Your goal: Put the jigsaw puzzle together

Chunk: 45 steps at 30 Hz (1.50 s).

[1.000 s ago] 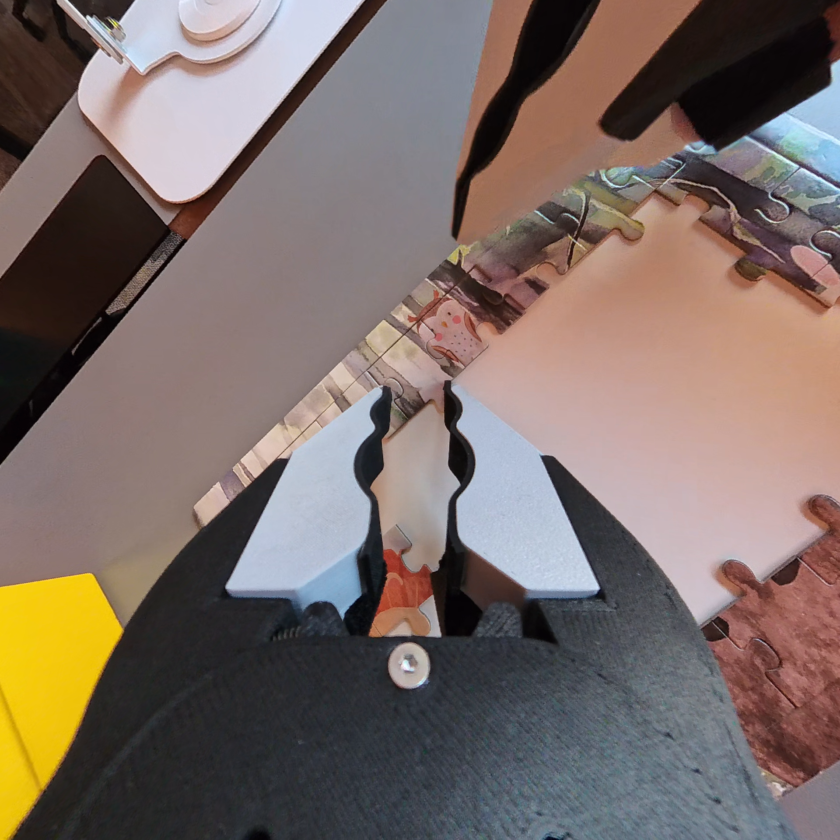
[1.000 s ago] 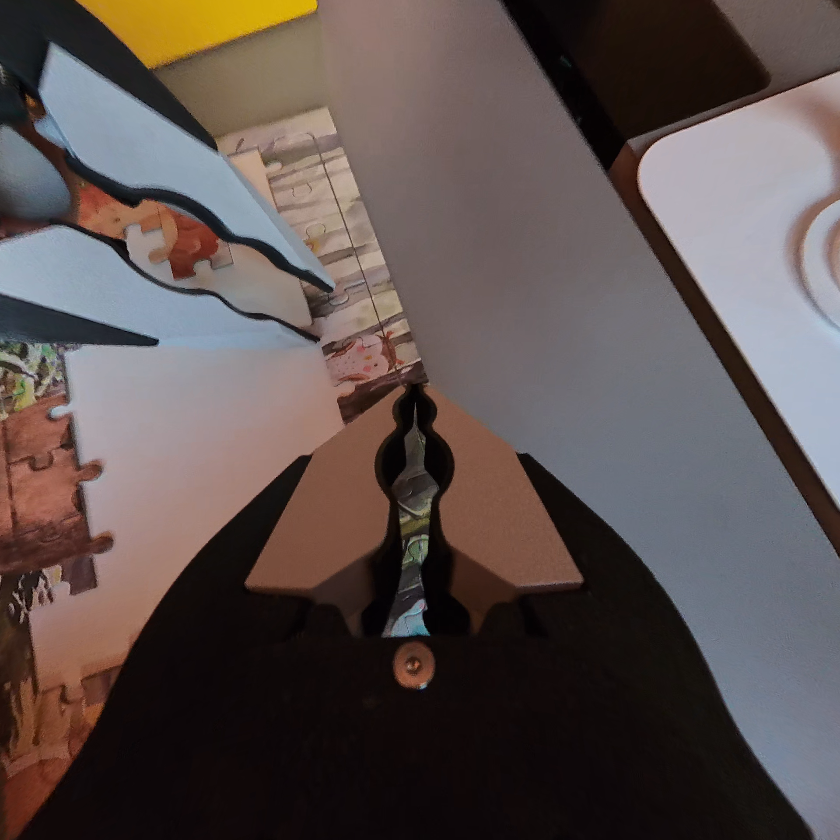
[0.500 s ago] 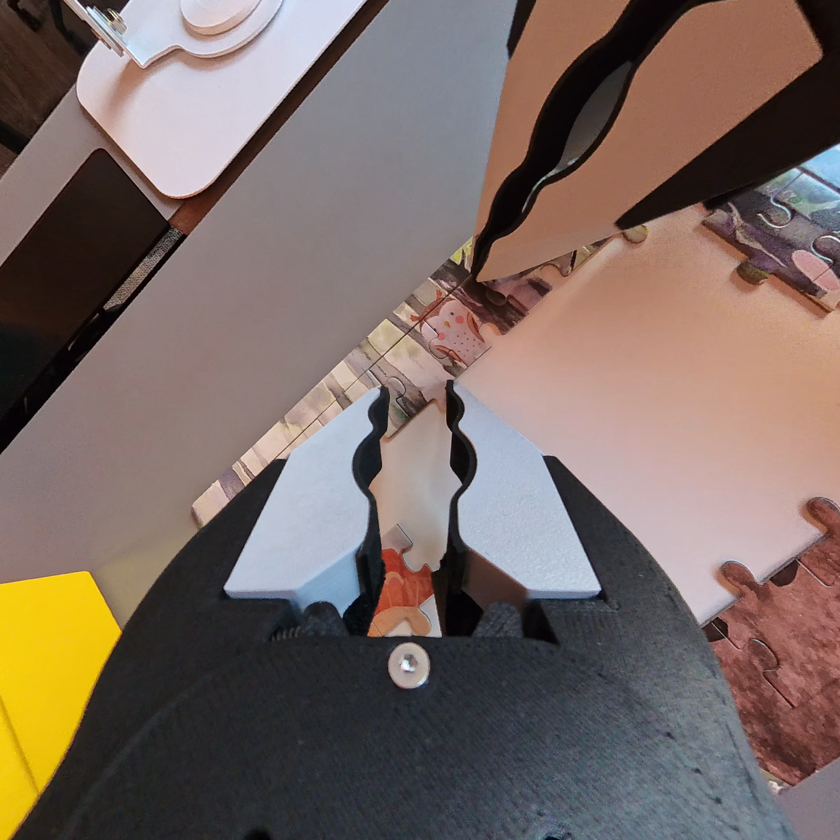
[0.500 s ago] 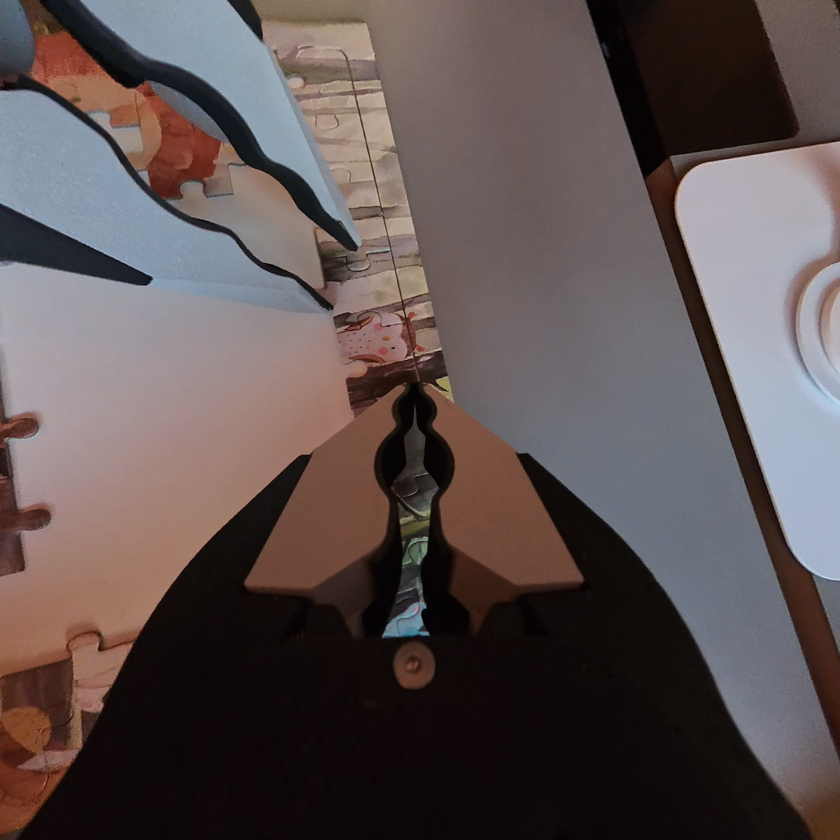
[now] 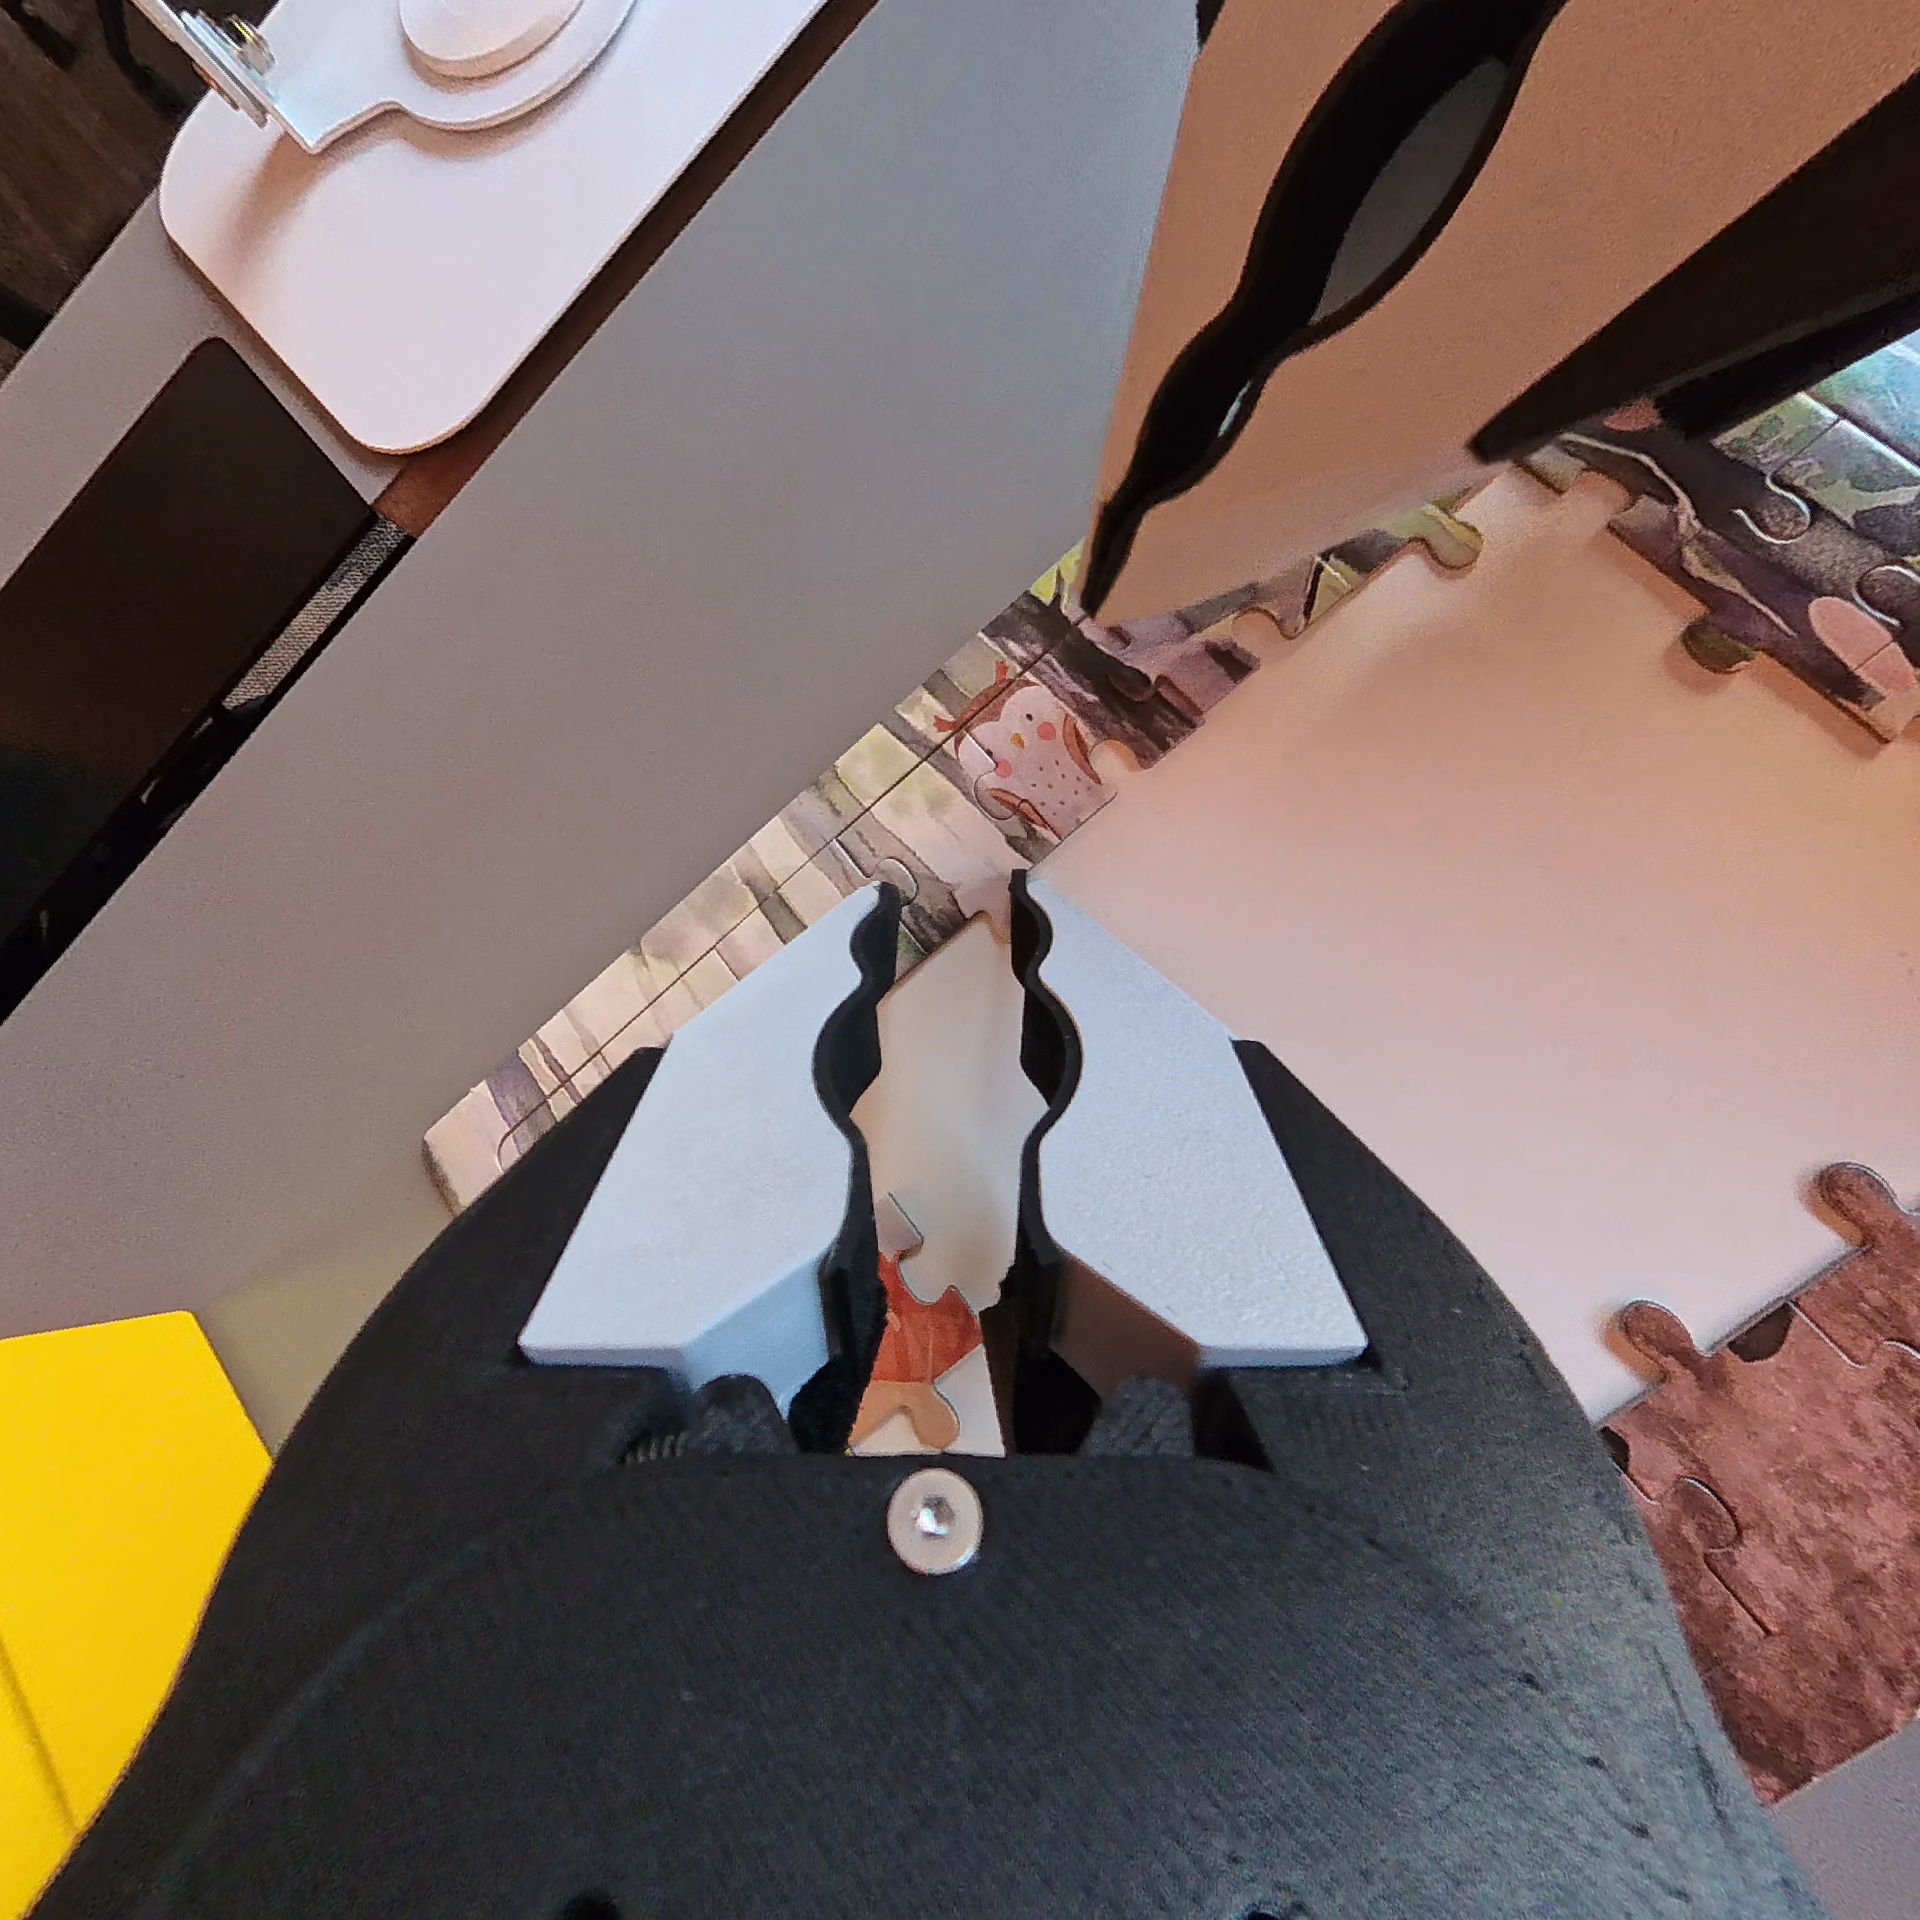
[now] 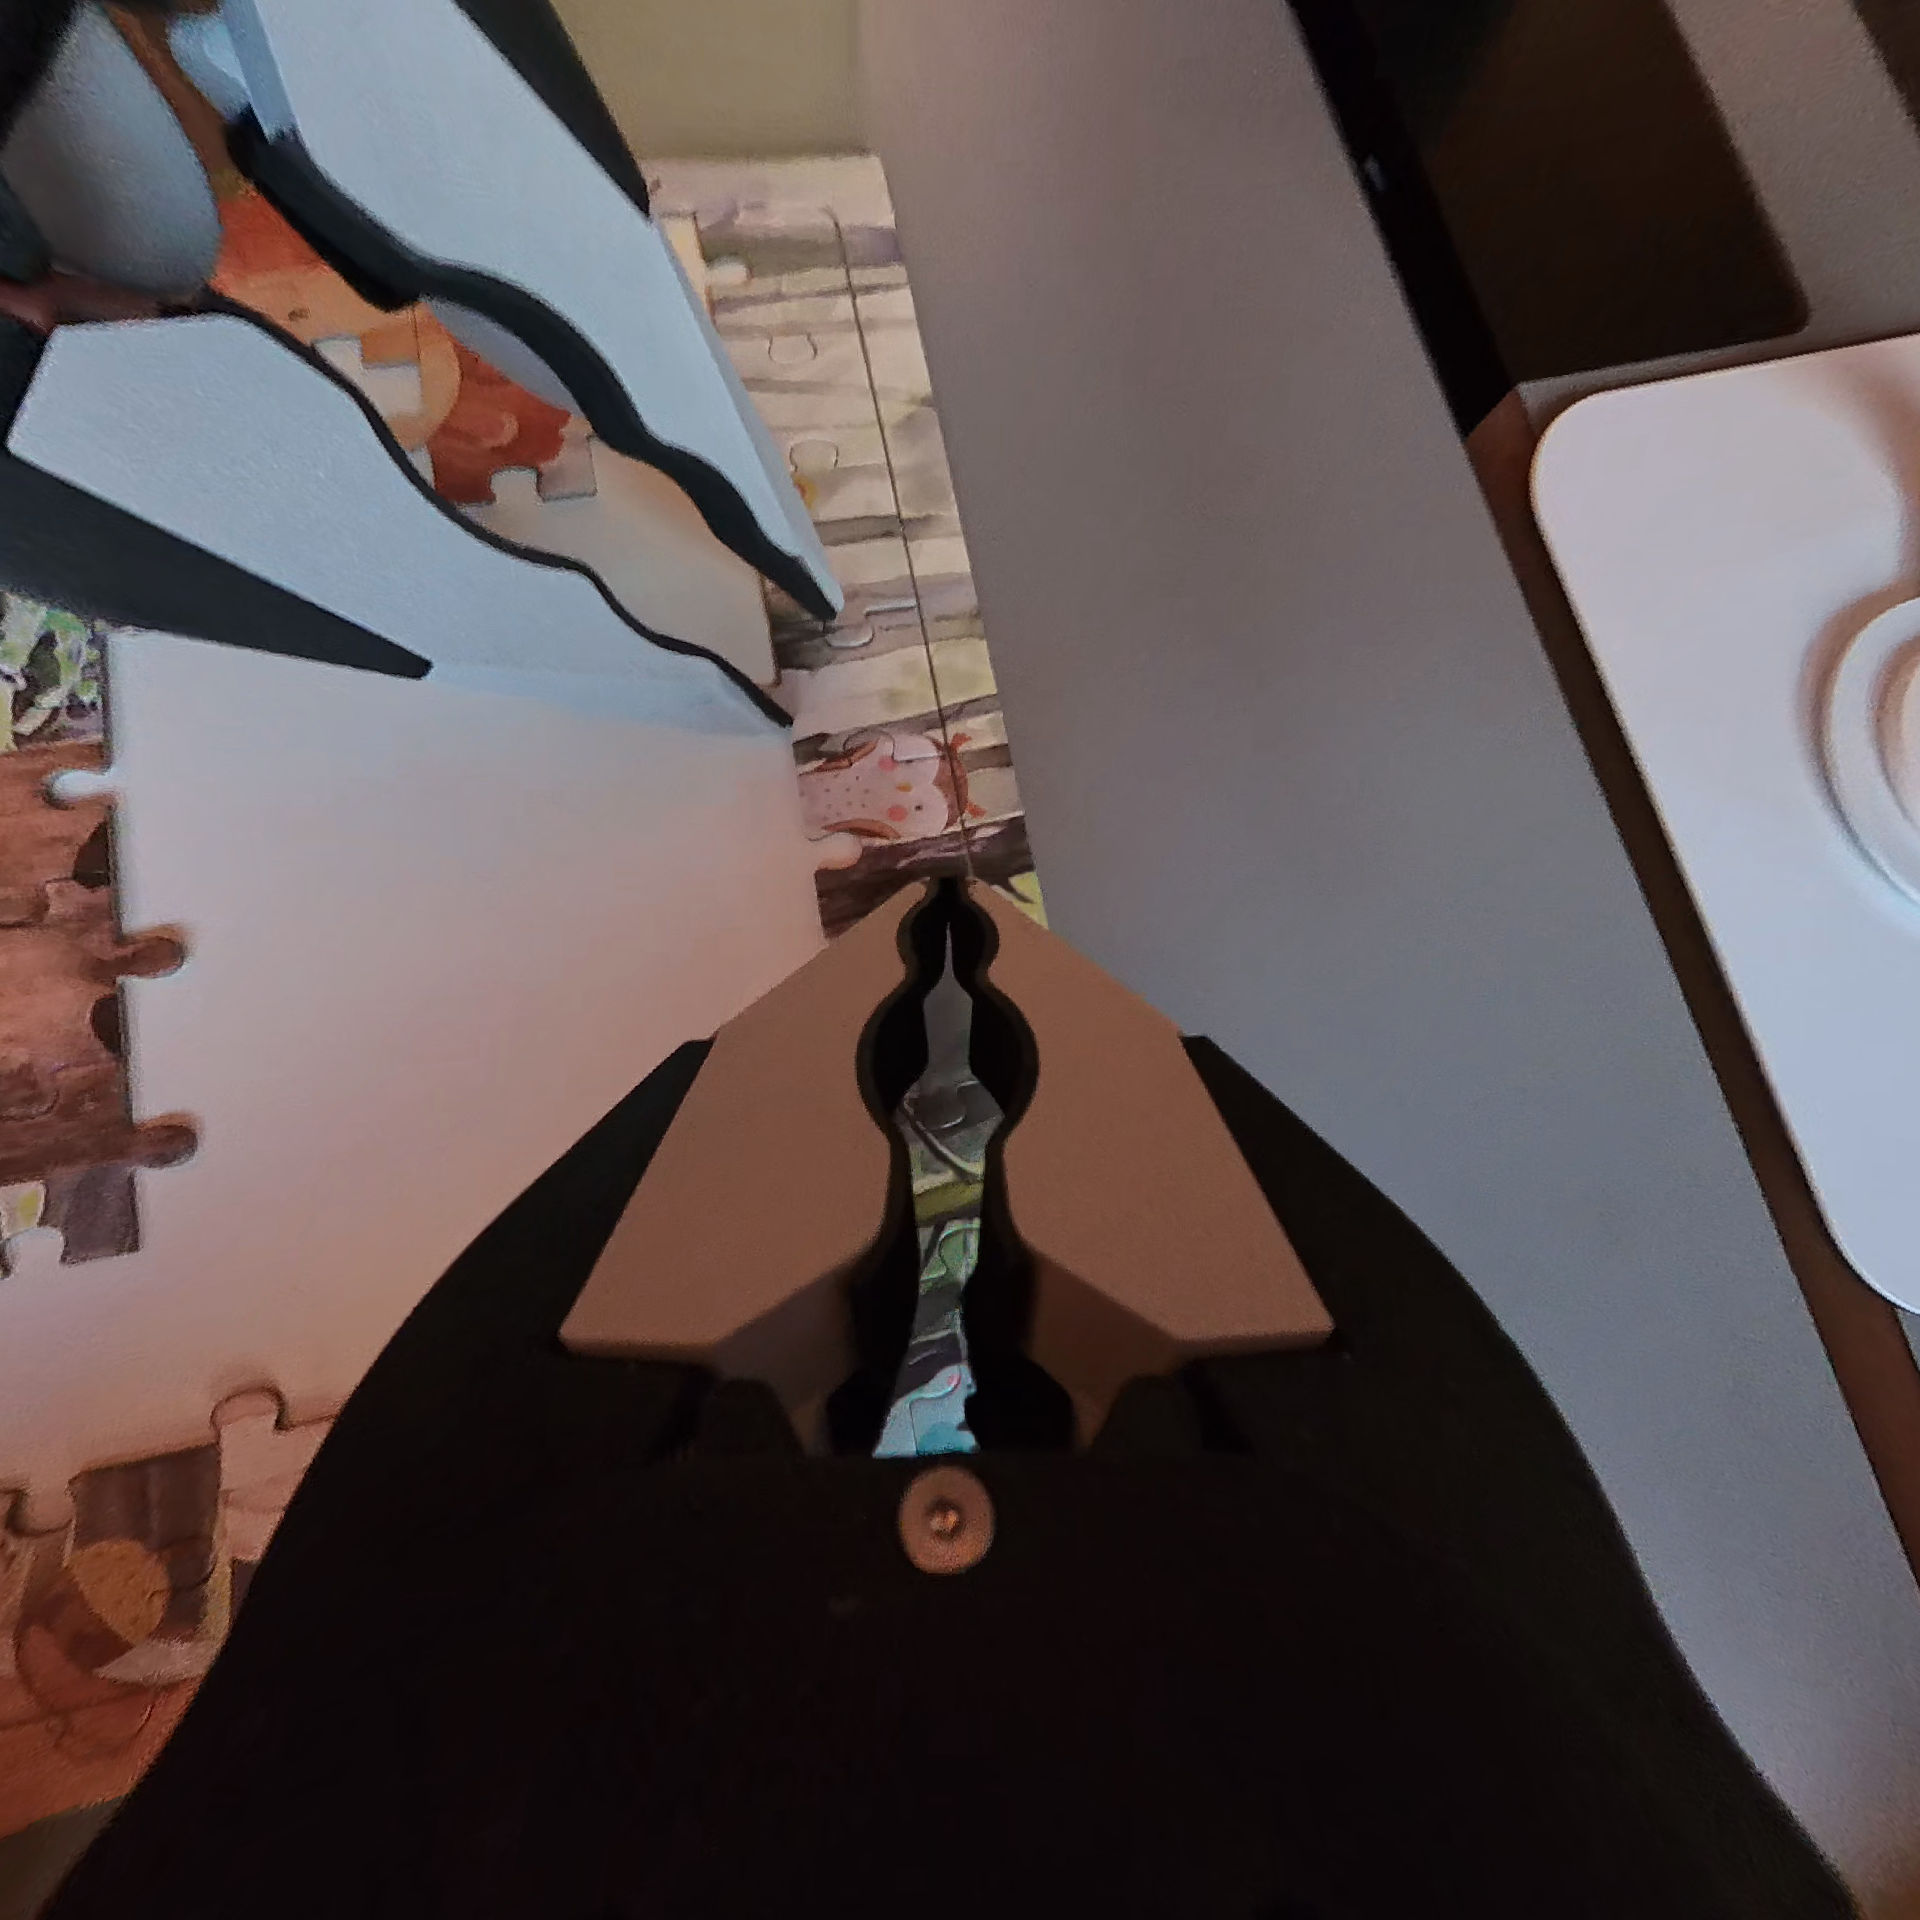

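**2 grippers over the puzzle's top border**

Grey tabletop [image 5: 665, 582] carries a half-built puzzle [image 5: 1475, 935]: a white backing board with finished picture strips along its edges and a bare middle.

Nearest in the left wrist view, the left gripper [image 5: 948, 894] has its 2 grey fingers [image 5: 727, 1164] spread a little, with nothing between them. Through the gap shows the bare board and, close to the palm, an orange-and-white piece [image 5: 920, 1340] lying on it. The fingertips sit at the inner edge of the pale border strip [image 5: 748, 904]. Just beyond them is a pink owl piece [image 5: 1029, 743], joined into that strip. A brown assembled patch [image 5: 1787, 1455] lies along the right edge, and a dark purple-green strip [image 5: 1766, 540] along the far side.

Beyond the owl, the right gripper [image 5: 1096, 597] comes in from the top, its tan fingers [image 5: 1174, 343] almost closed, tip at the border strip. In the right wrist view its tips [image 6: 948, 891] meet, and I cannot tell whether anything is pinched; the green and blue seen through the finger gap is assembled puzzle below. The left gripper [image 6: 805, 665] crosses that view's upper left.

A yellow sheet [image 5: 94, 1538] lies at the near left. Farther off, past the table edge, rests a white plate-like base [image 5: 416, 197] beside a black panel [image 5: 156, 540].
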Tool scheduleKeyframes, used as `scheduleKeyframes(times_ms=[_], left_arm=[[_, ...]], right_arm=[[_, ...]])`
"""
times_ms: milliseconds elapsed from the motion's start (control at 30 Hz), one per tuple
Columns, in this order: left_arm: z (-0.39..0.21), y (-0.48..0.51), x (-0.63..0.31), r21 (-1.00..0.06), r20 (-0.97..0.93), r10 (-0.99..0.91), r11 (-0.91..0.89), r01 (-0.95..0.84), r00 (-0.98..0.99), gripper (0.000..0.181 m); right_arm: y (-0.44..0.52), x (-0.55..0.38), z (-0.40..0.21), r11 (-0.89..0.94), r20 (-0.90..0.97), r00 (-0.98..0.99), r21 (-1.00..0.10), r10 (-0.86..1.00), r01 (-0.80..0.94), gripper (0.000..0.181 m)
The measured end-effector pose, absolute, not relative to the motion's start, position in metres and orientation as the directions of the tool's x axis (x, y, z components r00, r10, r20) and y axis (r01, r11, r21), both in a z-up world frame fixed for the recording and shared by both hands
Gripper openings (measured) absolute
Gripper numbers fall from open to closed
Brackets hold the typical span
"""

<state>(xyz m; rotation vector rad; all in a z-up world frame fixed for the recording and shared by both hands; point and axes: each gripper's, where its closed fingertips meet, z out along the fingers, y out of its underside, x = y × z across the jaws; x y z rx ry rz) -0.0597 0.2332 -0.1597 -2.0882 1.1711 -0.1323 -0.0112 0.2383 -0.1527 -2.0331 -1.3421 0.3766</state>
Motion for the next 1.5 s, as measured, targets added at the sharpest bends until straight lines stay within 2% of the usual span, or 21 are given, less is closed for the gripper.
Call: scheduleKeyframes(times_ms=[300, 500, 1100, 1200, 1333, 1500], left_arm=[[-0.159, 0.235, -0.061, -0.638, -0.245, -0.771, -0.328, -0.696, 0.588, 0.022], [-0.160, 0.236, -0.060, -0.642, -0.229, -0.772, -0.338, -0.688, 0.593, 0.022], [-0.159, 0.236, -0.059, -0.641, -0.244, -0.773, -0.325, -0.695, 0.586, 0.020], [-0.160, 0.235, -0.058, -0.640, -0.243, -0.775, -0.323, -0.697, 0.583, 0.018], [-0.160, 0.235, -0.058, -0.639, -0.246, -0.776, -0.320, -0.700, 0.580, 0.018], [-0.160, 0.235, -0.058, -0.640, -0.237, -0.776, -0.327, -0.695, 0.584, 0.019]], right_arm=[[0.231, -0.013, -0.161, -0.275, 0.089, 0.410, -0.612, 0.908, 0.742, 0.000], [0.230, -0.012, -0.161, -0.209, 0.190, 0.394, -0.604, 0.899, 0.769, 0.000], [0.228, -0.011, -0.162, -0.162, 0.360, 0.412, -0.557, 0.837, 0.814, 0.000], [0.228, -0.011, -0.160, -0.203, 0.289, 0.440, -0.590, 0.850, 0.782, 0.000], [0.236, -0.011, -0.129, -0.258, 0.187, 0.546, -0.728, 0.817, 0.635, 0.000], [0.227, -0.013, -0.149, -0.301, 0.152, 0.501, -0.642, 0.852, 0.705, 0.000]])
